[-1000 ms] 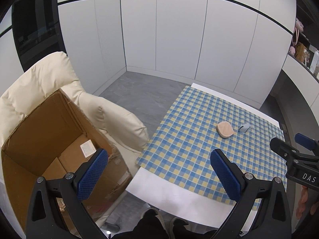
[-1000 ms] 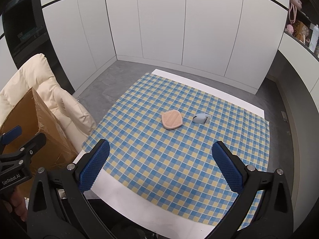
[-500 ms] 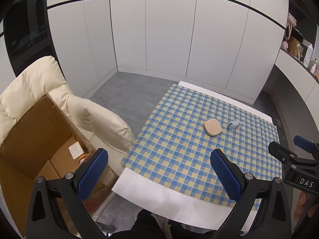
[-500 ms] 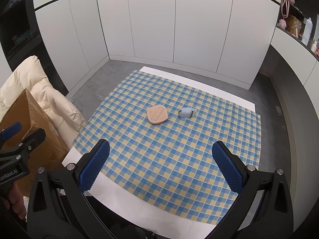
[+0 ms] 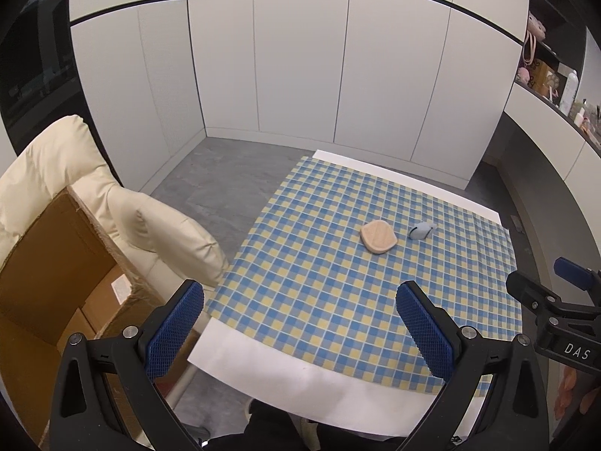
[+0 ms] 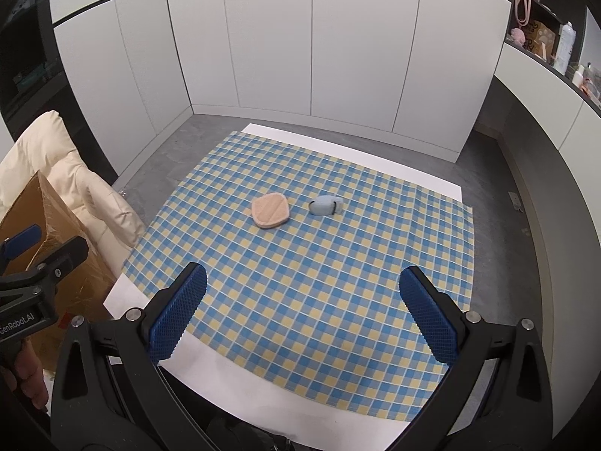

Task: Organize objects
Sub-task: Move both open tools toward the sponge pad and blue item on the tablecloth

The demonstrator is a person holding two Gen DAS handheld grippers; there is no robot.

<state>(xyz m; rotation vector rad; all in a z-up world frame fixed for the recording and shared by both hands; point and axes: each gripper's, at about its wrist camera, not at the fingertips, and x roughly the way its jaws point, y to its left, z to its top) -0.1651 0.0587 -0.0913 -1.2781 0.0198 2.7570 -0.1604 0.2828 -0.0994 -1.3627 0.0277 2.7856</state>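
Two grippers, left gripper and right gripper, hover with jaws spread, holding nothing. A flat peach rounded pad lies mid blue-and-yellow checked tablecloth, beside a small pale-blue, possibly plastic item.

Tall white panelled cabinet walls fill the upper frame above grey stone floor; cream padded armchair at left.

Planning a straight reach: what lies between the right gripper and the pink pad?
Only bare checked cloth lies between the right gripper and the pink pad, seen in the right wrist view.
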